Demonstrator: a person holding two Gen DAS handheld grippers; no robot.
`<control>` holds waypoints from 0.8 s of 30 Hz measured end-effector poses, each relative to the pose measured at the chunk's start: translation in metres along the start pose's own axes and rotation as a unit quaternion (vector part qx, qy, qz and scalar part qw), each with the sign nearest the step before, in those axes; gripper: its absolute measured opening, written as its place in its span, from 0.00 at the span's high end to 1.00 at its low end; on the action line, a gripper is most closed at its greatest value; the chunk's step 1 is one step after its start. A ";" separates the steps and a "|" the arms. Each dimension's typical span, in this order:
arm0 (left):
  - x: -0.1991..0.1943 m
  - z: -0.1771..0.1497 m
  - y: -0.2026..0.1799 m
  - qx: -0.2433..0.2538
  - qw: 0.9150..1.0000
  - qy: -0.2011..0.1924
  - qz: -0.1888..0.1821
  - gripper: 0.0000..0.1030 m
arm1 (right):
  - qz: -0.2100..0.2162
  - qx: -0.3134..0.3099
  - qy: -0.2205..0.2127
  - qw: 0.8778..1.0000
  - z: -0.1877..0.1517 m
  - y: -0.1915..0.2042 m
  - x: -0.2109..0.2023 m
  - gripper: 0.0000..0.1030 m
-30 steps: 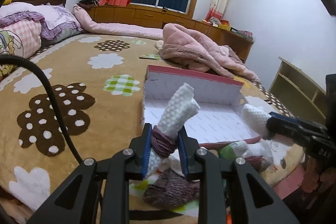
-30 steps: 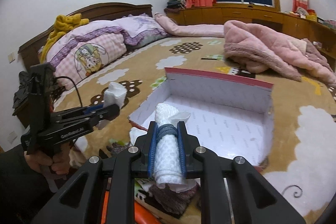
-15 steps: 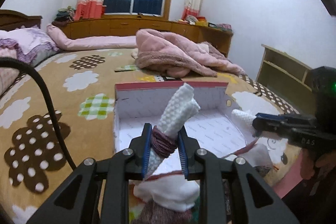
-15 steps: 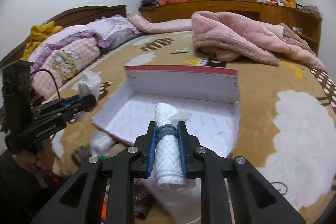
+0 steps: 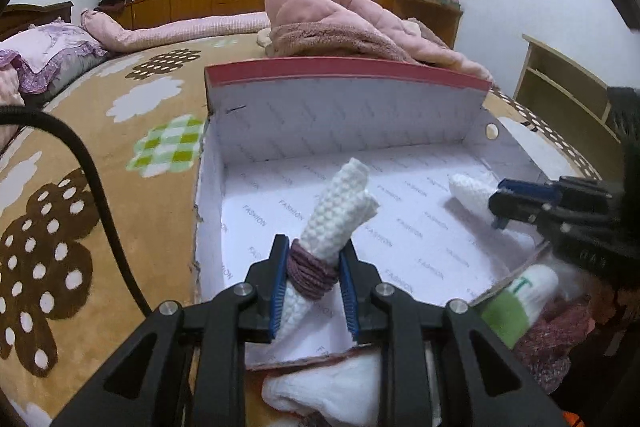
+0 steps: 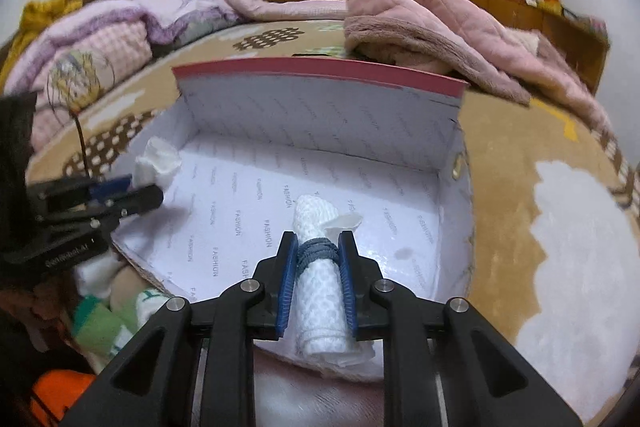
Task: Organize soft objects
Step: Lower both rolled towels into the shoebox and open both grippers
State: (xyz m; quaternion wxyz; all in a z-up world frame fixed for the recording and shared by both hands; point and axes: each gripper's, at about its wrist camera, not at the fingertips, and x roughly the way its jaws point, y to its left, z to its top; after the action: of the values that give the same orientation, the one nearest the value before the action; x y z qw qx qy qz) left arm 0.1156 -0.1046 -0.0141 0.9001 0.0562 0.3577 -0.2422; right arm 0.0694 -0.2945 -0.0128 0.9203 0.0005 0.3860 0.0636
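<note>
- The bed (image 5: pixel 120 155), under a tan cover with brown and white patches, carries an open box (image 5: pixel 344 107) with a red rim and a white lining printed "FASHION".
- The left tongs (image 5: pixel 312 281) are clenched on a white waffle-knit roll (image 5: pixel 340 203) bound with a maroon band (image 5: pixel 310 273); the roll points up and forward over the box's near left corner.
- Below those tongs, white cloth (image 5: pixel 328 393) lies at the box's near edge, outside it.
- The right tongs (image 6: pixel 316 263) are clenched on a second white roll (image 6: pixel 320 283) tied with a blue-grey band (image 6: pixel 318 251), held over the box's near right part.
- A green-and-white sock (image 5: pixel 520 307) lies just outside the box's near right corner.
- A pink quilted blanket (image 6: pixel 440 27) is heaped on the bed beyond the box's far wall.
</note>
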 end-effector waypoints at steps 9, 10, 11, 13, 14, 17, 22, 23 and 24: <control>0.003 -0.003 0.002 -0.003 1.000 -0.015 0.012 0.71 | 0.000 0.018 0.005 1.000 0.000 0.001 0.012 0.73; 0.002 -0.005 0.002 -0.002 0.999 -0.026 0.018 0.69 | -0.007 0.019 0.007 1.000 0.000 0.002 0.013 0.72; 0.001 -0.006 0.002 -0.002 0.999 -0.032 0.022 0.69 | -0.019 0.015 0.009 1.000 -0.001 0.003 0.014 0.72; 0.000 -0.006 0.002 -0.004 0.999 -0.036 0.024 0.66 | -0.024 0.018 0.003 1.000 -0.002 0.004 0.014 0.71; 0.000 -0.006 0.002 -0.005 0.999 -0.039 0.026 0.66 | -0.025 0.019 0.002 1.000 -0.002 0.003 0.014 0.71; -0.002 -0.010 0.001 -0.008 0.998 -0.061 0.030 0.60 | -0.025 0.019 -0.004 0.999 -0.003 0.003 0.013 0.70; -0.004 -0.012 -0.001 -0.006 0.997 -0.072 0.030 0.59 | -0.028 0.011 -0.018 0.999 -0.005 0.007 0.010 0.68; -0.004 -0.012 -0.001 -0.006 0.997 -0.072 0.030 0.58 | -0.028 0.010 -0.021 0.999 -0.005 0.008 0.010 0.67; -0.004 -0.012 -0.002 -0.006 0.997 -0.073 0.029 0.55 | -0.025 0.009 -0.024 0.999 -0.005 0.008 0.009 0.64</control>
State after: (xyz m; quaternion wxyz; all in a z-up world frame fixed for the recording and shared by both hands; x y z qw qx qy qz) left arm 0.1048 -0.1012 -0.0195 0.9307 0.0433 0.2910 -0.2174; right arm 0.0708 -0.2857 -0.0221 0.9306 0.0001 0.3641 0.0368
